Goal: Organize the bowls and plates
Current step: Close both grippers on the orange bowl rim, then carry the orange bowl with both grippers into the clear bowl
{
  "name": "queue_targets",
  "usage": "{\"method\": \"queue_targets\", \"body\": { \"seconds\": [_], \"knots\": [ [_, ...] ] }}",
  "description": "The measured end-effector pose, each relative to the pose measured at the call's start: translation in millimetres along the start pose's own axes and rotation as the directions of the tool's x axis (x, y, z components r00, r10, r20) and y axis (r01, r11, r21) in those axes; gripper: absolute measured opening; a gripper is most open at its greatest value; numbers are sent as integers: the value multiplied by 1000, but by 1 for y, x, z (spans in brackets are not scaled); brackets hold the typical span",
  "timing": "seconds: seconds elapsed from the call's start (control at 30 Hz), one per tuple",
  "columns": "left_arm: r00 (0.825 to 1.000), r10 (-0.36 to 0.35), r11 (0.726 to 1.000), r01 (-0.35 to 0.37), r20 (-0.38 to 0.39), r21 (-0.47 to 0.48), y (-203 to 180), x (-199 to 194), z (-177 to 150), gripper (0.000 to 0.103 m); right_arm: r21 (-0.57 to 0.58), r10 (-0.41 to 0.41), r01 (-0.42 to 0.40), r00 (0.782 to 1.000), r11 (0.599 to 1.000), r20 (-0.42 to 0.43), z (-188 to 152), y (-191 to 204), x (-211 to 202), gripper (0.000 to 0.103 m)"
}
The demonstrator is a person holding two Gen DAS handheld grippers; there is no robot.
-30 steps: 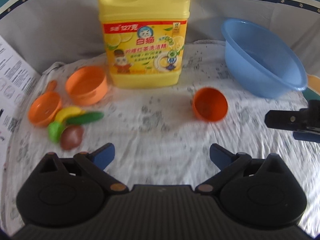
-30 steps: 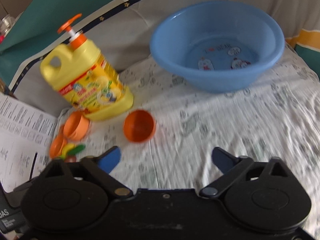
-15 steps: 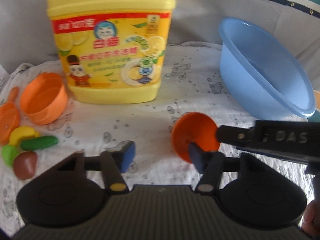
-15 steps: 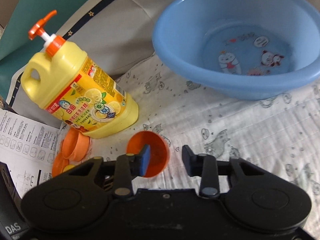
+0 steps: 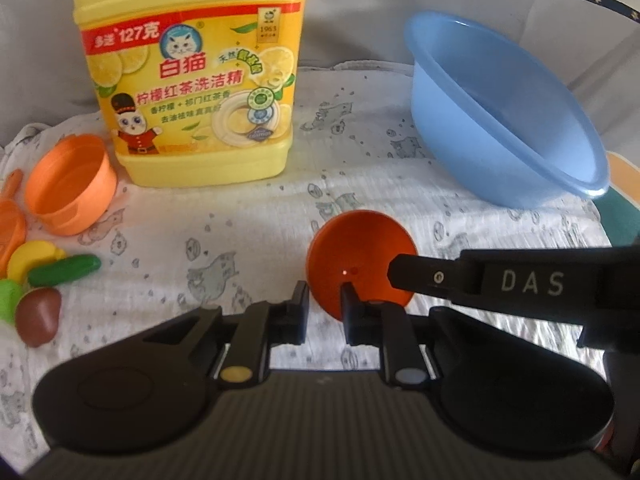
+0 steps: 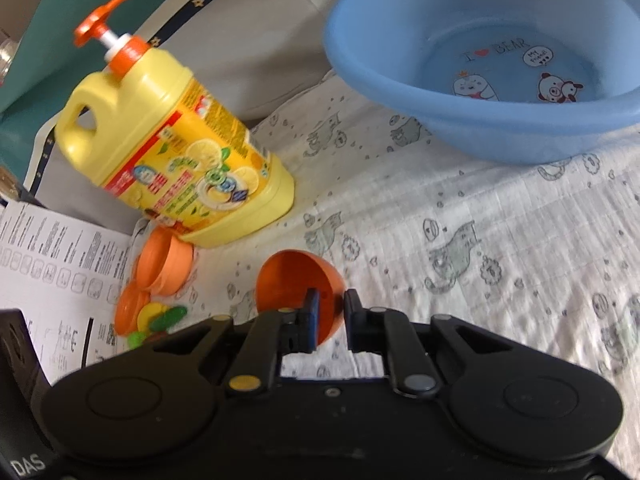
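A small dark-orange bowl (image 5: 360, 256) lies tipped on its side on the printed cloth. My left gripper (image 5: 324, 306) is shut on its near left rim. My right gripper (image 6: 330, 312) is shut on the bowl's rim (image 6: 296, 280) from the right; its finger (image 5: 424, 276) shows in the left wrist view. A light-orange bowl (image 5: 70, 184) lies on its side at the left, also in the right wrist view (image 6: 164, 260). A big blue basin (image 6: 492, 52) stands at the back right, also in the left wrist view (image 5: 500, 108).
A yellow detergent jug (image 5: 192, 68) stands behind the bowls. An orange scoop (image 5: 10, 216) and toy fruit and vegetables (image 5: 40, 280) lie at the left. A printed sheet (image 6: 52, 256) lies at the far left.
Both grippers moved in on the dark-orange bowl and closed from wide open to shut on its rim, the left from the near left, the right from the right.
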State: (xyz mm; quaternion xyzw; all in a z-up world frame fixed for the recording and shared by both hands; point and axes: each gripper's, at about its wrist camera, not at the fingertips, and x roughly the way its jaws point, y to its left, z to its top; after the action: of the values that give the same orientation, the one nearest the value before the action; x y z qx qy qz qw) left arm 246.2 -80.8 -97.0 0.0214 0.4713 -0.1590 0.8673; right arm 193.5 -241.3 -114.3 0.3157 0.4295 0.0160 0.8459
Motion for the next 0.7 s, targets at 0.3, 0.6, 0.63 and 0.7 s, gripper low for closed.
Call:
{"method": "queue_targets", "body": {
  "seconds": [0.3, 0.6, 0.63, 0.7],
  "knots": [
    [1000, -2, 1000, 2, -8, 9, -5, -41, -30, 16, -40, 6, -7, 1000, 999, -13, -36, 14, -37, 13],
    [1000, -7, 1000, 7, -3, 6, -8, -89, -66, 16, -53, 15, -15, 1000, 998, -17, -73, 23, -79, 13],
    [1000, -7, 1000, 7, -2, 7, -9, -94, -69, 16, -55, 15, -16, 1000, 998, -17, -78, 23, -84, 13],
    [1000, -7, 1000, 7, -2, 9, -11, -103, -78, 16, -61, 18, -19, 1000, 998, -16, -85, 24, -92, 13]
  ]
}}
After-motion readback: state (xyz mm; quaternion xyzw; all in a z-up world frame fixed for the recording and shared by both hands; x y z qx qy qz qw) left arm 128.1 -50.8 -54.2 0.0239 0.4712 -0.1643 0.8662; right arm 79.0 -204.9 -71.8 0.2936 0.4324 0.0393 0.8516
